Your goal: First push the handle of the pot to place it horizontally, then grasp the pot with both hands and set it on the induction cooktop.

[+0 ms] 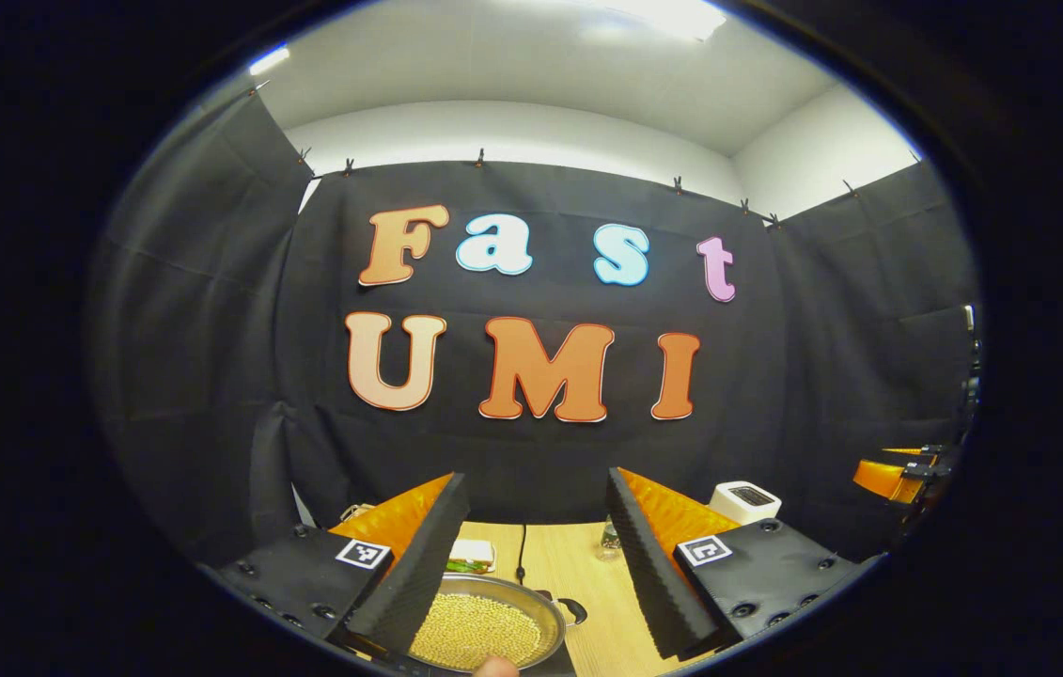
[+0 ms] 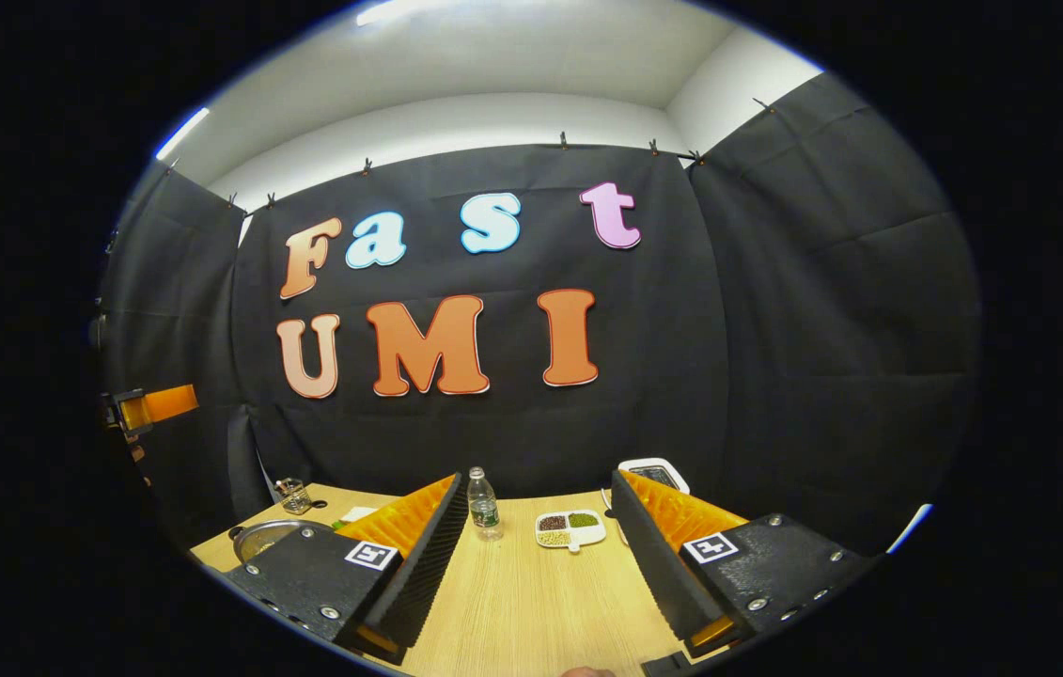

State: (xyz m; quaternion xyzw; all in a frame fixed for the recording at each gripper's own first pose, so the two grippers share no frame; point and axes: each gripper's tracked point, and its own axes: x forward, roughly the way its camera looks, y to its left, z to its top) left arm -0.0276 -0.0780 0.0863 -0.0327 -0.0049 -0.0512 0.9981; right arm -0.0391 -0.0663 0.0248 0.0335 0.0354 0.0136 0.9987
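A shallow metal pot (image 1: 545, 602) filled with small yellow grains lies low in the left gripper view, just beyond and below my left gripper (image 1: 538, 489). A small dark loop handle (image 1: 575, 611) sticks out from its right side. The left gripper's jaws stand wide apart with nothing between them. In the right gripper view the same pot (image 2: 260, 538) sits at the table's far left, partly behind my left-hand finger. My right gripper (image 2: 537, 484) is open over bare wooden table (image 2: 531, 602), well to the right of the pot.
A water bottle (image 2: 482, 505), a white divided dish of beans (image 2: 570, 528), a white appliance (image 2: 651, 472) and a glass jar (image 2: 294, 495) stand along the back. A black cable (image 1: 522, 555) and a wrapped food item (image 1: 472, 555) lie behind the pot.
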